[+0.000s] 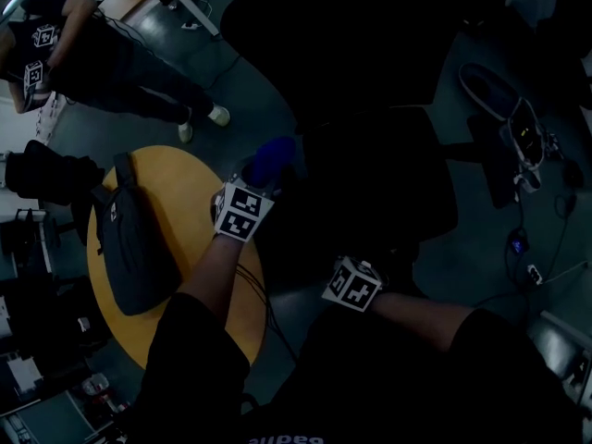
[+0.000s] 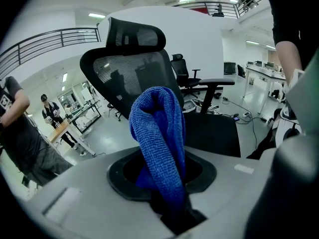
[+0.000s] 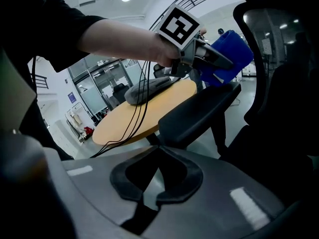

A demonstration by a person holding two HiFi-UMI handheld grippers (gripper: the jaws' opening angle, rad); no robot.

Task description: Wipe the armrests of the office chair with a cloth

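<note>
At the far left of the head view a person (image 1: pixel 111 63) stands on the floor. Nearer is a round wooden worktop (image 1: pixel 185 183) with a dark bag (image 1: pixel 129 248) lying on it. Just right of the worktop, the left gripper (image 1: pixel 262 178) is clamped on the blue cloth (image 2: pixel 159 128), which rises from between its jaws as a thick folded loop. In the right gripper view the cloth is at the far end of the chair's left armrest (image 3: pixel 199 111), touching it or just above it; I cannot tell which. The office chair (image 2: pixel 132 71) is black with a mesh back, and its other armrest (image 2: pixel 215 82) is well apart, across the seat. The right gripper (image 3: pixel 157 176) is near the seat, its jaws pressed together with nothing between them. Cables (image 1: pixel 546 239) lie on the floor at the right. The cloth looks soft, light and a little rough, so I think it will bunch and fold easily. It is best held by the thick fold, with a loose pad left beyond the jaws to press on the armrest. The armrest seems smooth and firm, but the chair may turn under pressure. As for writing, I see only black-and-white square markers on the cube (image 1: pixel 243 213). The letters on the shirt at the bottom edge are cut off, and I can read no brand.
</note>
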